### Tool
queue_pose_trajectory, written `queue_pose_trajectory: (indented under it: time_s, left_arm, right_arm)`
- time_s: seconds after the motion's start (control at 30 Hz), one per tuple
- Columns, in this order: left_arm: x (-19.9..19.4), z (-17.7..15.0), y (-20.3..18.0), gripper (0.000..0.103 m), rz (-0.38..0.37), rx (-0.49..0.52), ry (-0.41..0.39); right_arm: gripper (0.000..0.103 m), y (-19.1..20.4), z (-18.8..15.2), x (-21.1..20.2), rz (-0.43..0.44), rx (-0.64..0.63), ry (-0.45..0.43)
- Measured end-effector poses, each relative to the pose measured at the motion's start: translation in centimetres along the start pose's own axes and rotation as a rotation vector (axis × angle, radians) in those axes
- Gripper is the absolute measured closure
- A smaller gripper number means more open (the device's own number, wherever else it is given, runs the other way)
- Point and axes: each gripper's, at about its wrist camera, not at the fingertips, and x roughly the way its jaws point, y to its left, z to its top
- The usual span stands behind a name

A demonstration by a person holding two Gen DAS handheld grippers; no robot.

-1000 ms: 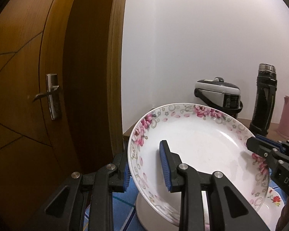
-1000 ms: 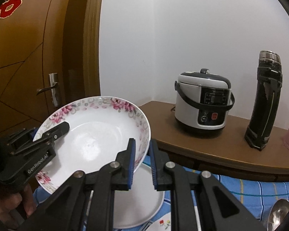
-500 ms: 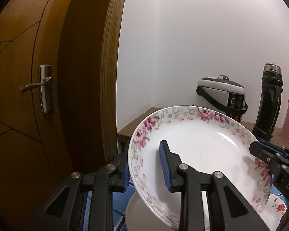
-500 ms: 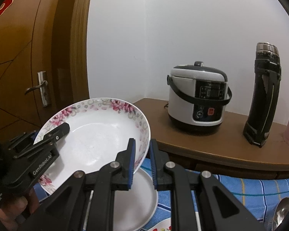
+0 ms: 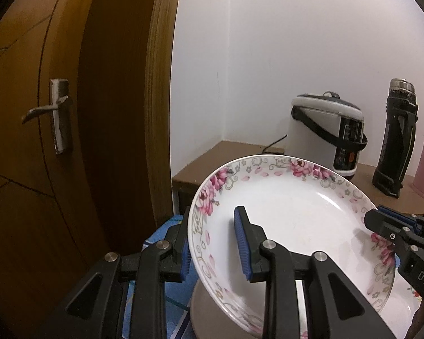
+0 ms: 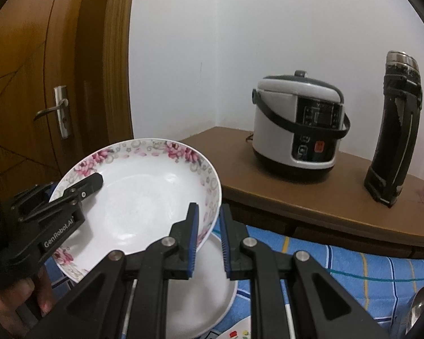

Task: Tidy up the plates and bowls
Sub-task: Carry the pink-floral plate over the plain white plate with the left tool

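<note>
Step in hand, by judgement: carriage of one bowl (image 5: 291, 226) toward stacking, held aloft between both tools above a plain plate (image 6: 200, 291) on the blue cloth (image 6: 353, 265).

Left gripper (image 5: 214, 243) clamped on the bowl's left rim, one finger inside the well, the other outside beneath the lip. Right gripper (image 6: 207, 237) clamped likewise on the opposite rim. Bowl clear of the cloth and tilted, near edge lower than far edge in the left view. Whether its underside touched the plate: not determinable.

Next move, as judged: level the bowl, lower both ends together, centre over the plate or the chosen stack, then release evenly. Uneven release likely to tip the bowl off the rim grip.

Bowl noted as white, glazed, shallow and wide, with pink flowers and grey scrollwork round the rim; well unmarked, glossy highlight present. Likely slippery and brittle.

Second flowered dish (image 5: 410, 308) partly seen at lower right of the left view. Cooker (image 6: 296, 130) and flask (image 6: 395, 147) on the wooden shelf behind, well apart from the work.
</note>
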Motion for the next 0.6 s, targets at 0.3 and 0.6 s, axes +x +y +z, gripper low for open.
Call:
queue_pose_trajectory:
  time_s: [0.3,0.6]
  left_arm:
    - [0.8,-0.4,0.0,0.073,-0.024,-0.001,0.061]
    - [1.5,-0.7,0.0,0.073,-0.033,0.011,0.105]
  right_arm:
    - [0.088,-0.1,-0.1,0.6,-0.014,-0.008,0.034]
    - [0.088,-0.3,-0.4,1.2,-0.011,0.0,0.064]
